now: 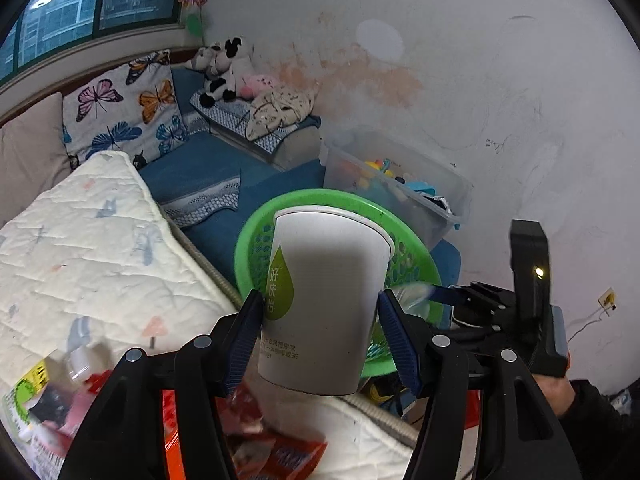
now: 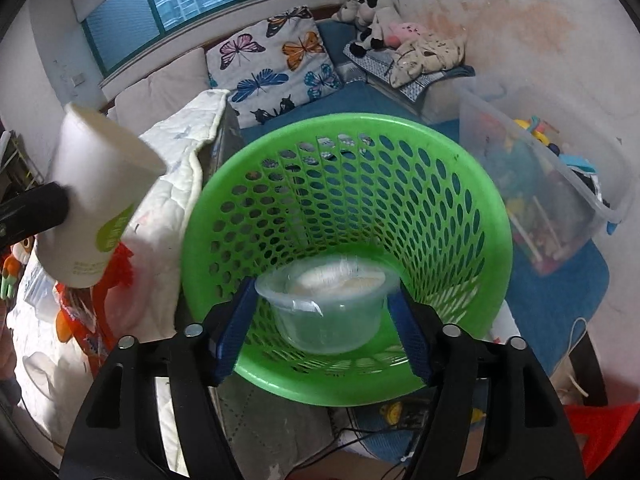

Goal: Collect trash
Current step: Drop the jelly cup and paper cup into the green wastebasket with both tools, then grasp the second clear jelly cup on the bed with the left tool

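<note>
My left gripper (image 1: 320, 320) is clamped on a white paper cup (image 1: 326, 300): both blue pads press the cup's lower wall, one on each side, and the cup stands nearly upright between them with its rim away from the camera. I judge the low grip is chosen so the cup stays clear of the jaws when it is let go.

My right gripper (image 2: 324, 312) is positioned at the mouth of the green basket (image 2: 496, 216). A clear plastic tub (image 2: 326, 312) with pale contents sits between its blue fingers (image 2: 236, 320). The pads stand at the tub's sides; the tub is blurred and appears to lie inside the basket, so I read it as no longer gripped, though contact on the left pad cannot be ruled out.

The basket is the collection point. It sits beside the edge of a quilted white mattress (image 1: 80, 248), in front of a clear storage bin (image 2: 560, 184) holding toys. In the right wrist view the paper cup hangs up and to the left of the basket rim, not yet over the opening.

Red snack wrappers (image 1: 280, 452) and other packaging lie on the mattress below the left gripper. I judge these remain to be collected after the cup.
</note>
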Motion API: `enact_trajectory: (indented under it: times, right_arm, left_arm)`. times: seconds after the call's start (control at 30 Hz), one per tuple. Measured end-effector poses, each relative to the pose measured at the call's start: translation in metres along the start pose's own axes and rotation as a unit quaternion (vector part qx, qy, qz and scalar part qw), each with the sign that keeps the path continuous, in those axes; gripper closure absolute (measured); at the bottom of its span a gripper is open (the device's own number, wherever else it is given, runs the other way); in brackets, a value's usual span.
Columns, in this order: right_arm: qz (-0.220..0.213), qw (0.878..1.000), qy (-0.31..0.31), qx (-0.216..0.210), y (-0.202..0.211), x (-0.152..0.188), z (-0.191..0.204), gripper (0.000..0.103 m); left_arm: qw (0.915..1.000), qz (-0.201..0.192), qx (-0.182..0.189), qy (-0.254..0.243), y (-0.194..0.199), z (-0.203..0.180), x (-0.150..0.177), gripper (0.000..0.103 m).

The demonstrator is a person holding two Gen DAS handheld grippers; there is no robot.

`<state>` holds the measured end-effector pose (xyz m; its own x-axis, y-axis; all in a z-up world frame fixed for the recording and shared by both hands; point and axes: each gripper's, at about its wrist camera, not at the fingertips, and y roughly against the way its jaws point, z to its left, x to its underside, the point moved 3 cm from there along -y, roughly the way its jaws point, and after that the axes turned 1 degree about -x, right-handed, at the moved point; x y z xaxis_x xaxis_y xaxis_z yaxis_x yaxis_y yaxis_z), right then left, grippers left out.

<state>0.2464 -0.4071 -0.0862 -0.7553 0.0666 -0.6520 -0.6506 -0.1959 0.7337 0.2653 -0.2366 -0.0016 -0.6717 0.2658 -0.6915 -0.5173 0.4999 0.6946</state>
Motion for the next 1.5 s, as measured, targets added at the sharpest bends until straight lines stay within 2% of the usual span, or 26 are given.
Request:
enact_trajectory:
  times: [0.47,0.67,0.77,1.03,1.13,1.5]
  right_arm:
    - [-0.016,1.0,0.004,0.014,0.028,0.019,-0.008,0.024]
    - [-0.025,1.0,0.001,0.008,0.04,0.026,-0.005,0.022]
    - [-0.029,1.0,0.001,0.007,0.045,0.029,0.0,0.022]
    - [-0.034,0.999,0.005,-0.008,0.061,0.04,0.023,0.02]
    - [-0.038,0.999,0.011,-0.013,0.067,0.044,0.035,0.019]
    - [-0.045,0.998,0.022,-0.028,0.081,0.06,0.073,0.015]
  left_arm:
    - [0.9989,0.043,-0.011,0.017,-0.056,-0.008,-0.007,0.044]
    - [0.9989,0.044,-0.01,0.014,-0.06,-0.012,-0.005,0.031]
    - [0.9989,0.042,-0.011,0.015,-0.055,-0.011,-0.002,0.031]
    - [0.9989,0.009,-0.043,0.014,-0.001,-0.003,0.007,0.031]
    - [0.9985,-0.002,-0.051,0.021,0.023,0.004,0.016,0.025]
    - [0.9934,-0.03,-0.1,0.05,0.103,0.044,0.071,0.017]
